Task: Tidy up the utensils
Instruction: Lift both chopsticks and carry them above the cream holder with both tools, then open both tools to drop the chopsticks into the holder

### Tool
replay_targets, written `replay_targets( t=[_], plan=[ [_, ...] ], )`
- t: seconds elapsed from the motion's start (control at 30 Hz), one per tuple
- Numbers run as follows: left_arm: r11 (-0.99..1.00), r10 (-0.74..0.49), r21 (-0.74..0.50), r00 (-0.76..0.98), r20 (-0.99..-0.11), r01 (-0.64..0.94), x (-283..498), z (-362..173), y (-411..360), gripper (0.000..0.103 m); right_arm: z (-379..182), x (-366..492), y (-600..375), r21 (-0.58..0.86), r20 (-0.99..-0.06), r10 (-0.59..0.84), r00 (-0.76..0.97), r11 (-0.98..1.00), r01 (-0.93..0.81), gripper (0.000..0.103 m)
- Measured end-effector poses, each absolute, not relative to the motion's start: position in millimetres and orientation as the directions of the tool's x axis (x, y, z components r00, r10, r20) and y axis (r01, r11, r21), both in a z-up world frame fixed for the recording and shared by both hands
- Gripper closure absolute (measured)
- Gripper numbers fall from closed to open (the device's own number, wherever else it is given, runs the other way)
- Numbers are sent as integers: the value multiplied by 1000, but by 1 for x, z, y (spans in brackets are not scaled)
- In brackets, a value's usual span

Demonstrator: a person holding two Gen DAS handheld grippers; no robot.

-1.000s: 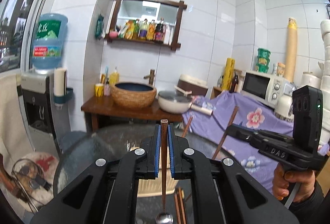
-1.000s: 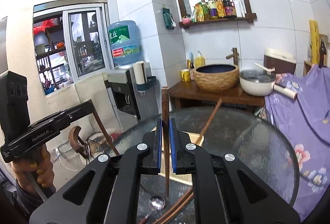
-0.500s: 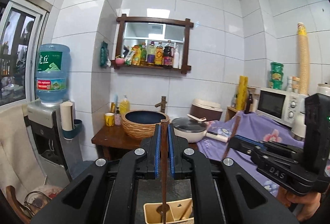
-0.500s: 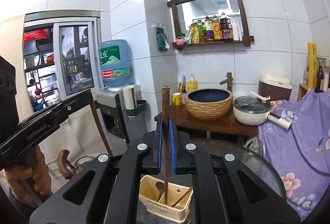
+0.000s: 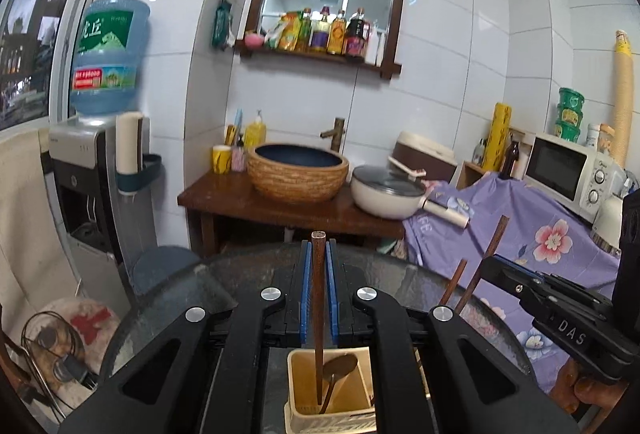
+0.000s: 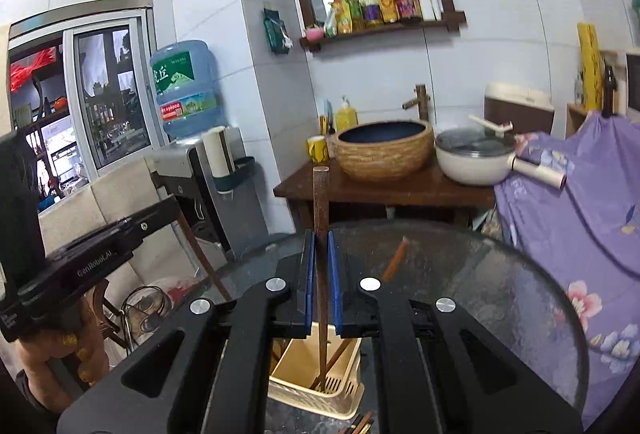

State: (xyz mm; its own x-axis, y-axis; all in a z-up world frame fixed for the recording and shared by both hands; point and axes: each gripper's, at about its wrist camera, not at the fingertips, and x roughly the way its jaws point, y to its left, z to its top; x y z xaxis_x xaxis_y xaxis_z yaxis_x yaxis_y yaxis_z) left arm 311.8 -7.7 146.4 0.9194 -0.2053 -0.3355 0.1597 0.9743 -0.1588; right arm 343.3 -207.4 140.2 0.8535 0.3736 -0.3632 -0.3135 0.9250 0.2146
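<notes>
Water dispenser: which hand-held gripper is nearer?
Left. The left hand-held gripper holds its utensil over the caddy on the side of the water dispenser; the right hand-held gripper is opposite, toward the purple cloth.

I count two grippers, left gripper (image 5: 316, 254) and right gripper (image 6: 321, 242), each clamped on one wooden utensil handle (image 5: 318, 298). One cream holder (image 5: 304, 366) below, one spoon (image 5: 339, 366) inside it. Two more sticks (image 5: 452, 288) poke up by my right one.
</notes>
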Motion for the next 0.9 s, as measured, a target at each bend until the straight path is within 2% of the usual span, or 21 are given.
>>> replay_targets(
  t=[0.23, 0.67, 0.7, 0.73, 0.77, 0.8, 0.83, 0.9],
  plan=[
    [972, -217, -174, 898, -383, 160, 318, 123, -7, 96, 116, 348, -207, 239, -402, 377, 834, 923, -302, 95],
    [971, -215, -192, 878, -427, 144, 327, 101, -4, 96, 102, 353, -214, 264, -416, 356, 837, 928, -263, 95],
    [970, -216, -194, 879, -425, 145, 326, 101, -4, 91, 102, 352, -214, 253, -416, 347, 841, 932, -260, 95],
    [972, -211, -190, 883, -419, 141, 324, 101, -3, 76, 102, 351, -214, 242, -416, 339, 844, 936, -256, 88],
    [972, -206, -188, 887, -413, 139, 322, 101, -3, 66, 101, 349, -214, 236, -413, 333, 848, 938, -253, 80],
    [971, -210, -196, 892, -400, 140, 317, 102, -2, 48, 100, 347, -214, 238, -407, 332, 851, 938, -252, 61],
    [968, -216, -205, 895, -390, 144, 314, 102, -2, 39, 100, 344, -215, 241, -400, 330, 855, 938, -249, 51],
    [963, -231, -219, 901, -367, 157, 302, 103, -1, 30, 98, 335, -217, 231, -384, 317, 867, 942, -242, 51]
  ],
)
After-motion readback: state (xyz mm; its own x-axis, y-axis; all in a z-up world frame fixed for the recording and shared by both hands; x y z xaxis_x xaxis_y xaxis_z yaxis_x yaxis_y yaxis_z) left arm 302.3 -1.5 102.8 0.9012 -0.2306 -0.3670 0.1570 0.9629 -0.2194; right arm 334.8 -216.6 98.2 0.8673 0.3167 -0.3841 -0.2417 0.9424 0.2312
